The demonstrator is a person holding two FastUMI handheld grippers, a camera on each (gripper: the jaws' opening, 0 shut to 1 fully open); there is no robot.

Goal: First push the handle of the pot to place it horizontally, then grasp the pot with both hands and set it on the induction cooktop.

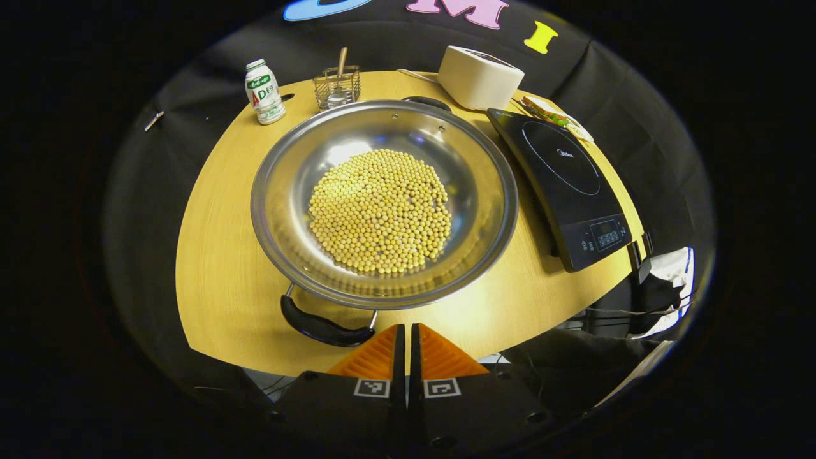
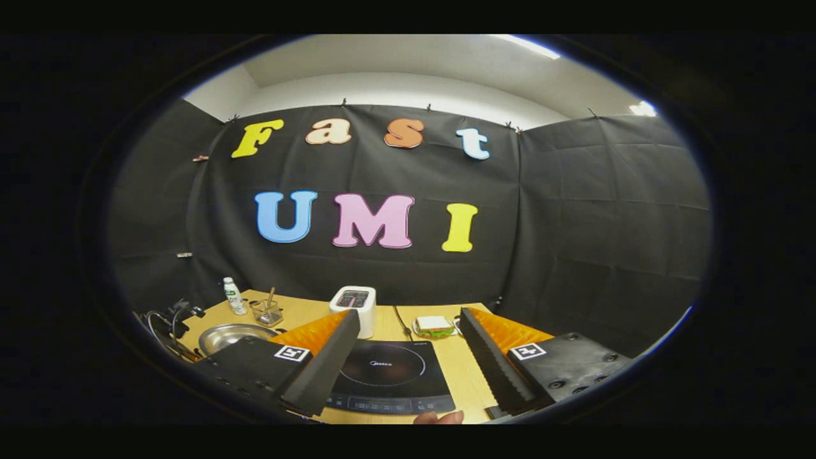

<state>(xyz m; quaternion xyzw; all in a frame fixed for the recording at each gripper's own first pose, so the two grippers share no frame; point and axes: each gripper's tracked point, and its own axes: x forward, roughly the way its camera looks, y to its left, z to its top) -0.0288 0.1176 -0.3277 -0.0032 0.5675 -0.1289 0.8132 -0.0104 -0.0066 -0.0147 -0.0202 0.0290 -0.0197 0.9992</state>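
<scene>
Table: a light wooden top [image 1: 217, 268] with a rounded edge, standing in a booth walled with black cloth [image 2: 605, 223].
Room: above the cloth, a pale wall and ceiling [image 2: 408, 70] with a strip light.
Pot: a wide, shallow steel pot [image 1: 384, 204] sits on the table left of the cooktop, its rim just beside the cooktop's edge; a layer of yellow beans [image 1: 380, 210] covers its bottom.
Pot handles: one black handle [image 1: 322, 326] lies at the near rim, just ahead of the left tool; a second [image 1: 426, 101] shows at the far rim.
Induction cooktop: a black cooktop [image 1: 564, 185] lies flat on the table to the pot's right, its top bare.
Back of table: a small white bottle [image 1: 264, 91], a wire holder [image 1: 337, 87] with a stick in it, a white toaster [image 1: 479, 76] and a sandwich [image 2: 434, 326].
Left gripper [image 1: 406, 347]: fingers pressed together, gripping nothing, poised at the table's near edge.
Right gripper [image 2: 408, 357]: fingers spread wide apart, empty, raised over the cooktop and facing the wall.
</scene>
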